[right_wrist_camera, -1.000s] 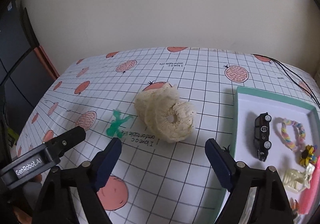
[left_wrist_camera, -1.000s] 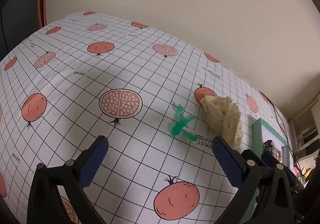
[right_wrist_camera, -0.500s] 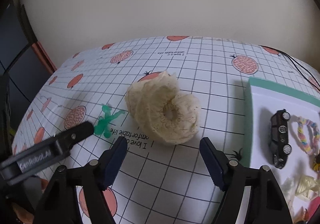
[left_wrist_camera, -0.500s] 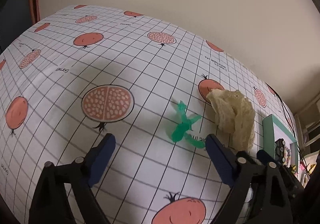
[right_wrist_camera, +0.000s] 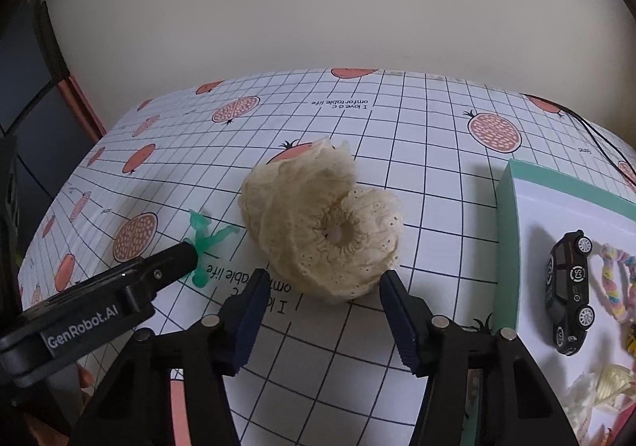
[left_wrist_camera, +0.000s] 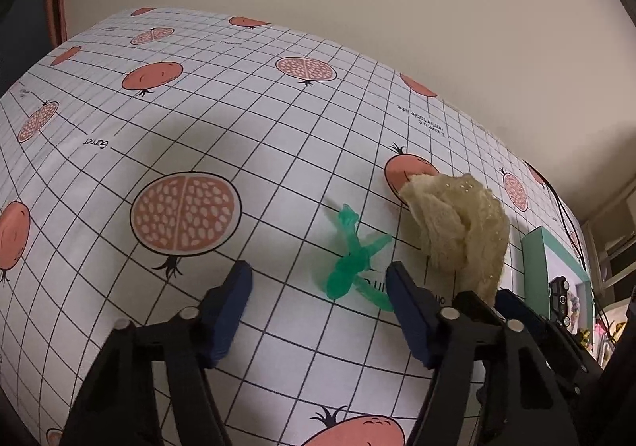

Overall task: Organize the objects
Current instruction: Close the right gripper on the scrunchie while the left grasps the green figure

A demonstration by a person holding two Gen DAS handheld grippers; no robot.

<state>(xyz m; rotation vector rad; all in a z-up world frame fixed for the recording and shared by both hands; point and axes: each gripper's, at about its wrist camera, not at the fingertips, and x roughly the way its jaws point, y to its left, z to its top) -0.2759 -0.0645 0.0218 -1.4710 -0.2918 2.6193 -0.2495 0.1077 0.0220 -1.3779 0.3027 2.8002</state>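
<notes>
Left wrist view. The left claw stands open at the lower centre of the frame, its 2 blue-padded fingers spread wide and holding nothing. Between and just above the fingertips lies a small translucent green plastic figure, flat on the desk, whose cover is a white grid cloth printed with pomegranates. The figure's lower end sits close to the right-hand pad; whether they touch cannot be told. At the right of the frame, just beside the figure, is a cream lace scrunchie, bunched and resting on the cloth. At the far right edge stands a tray with a mint-green rim, in which a black toy car is partly seen.

Right wrist view. The right claw is open at the lower centre, its jaws apart and empty, with the blue pads flanking the near edge of the cream lace scrunchie, which lies at the centre of the frame with its central hole facing the camera. To its left lies the green plastic figure, partly covered by the black body of the left claw, which enters from the lower left. At the right edge, the tray holds the black toy car, a pastel braided band and a pale hair clip.
</notes>
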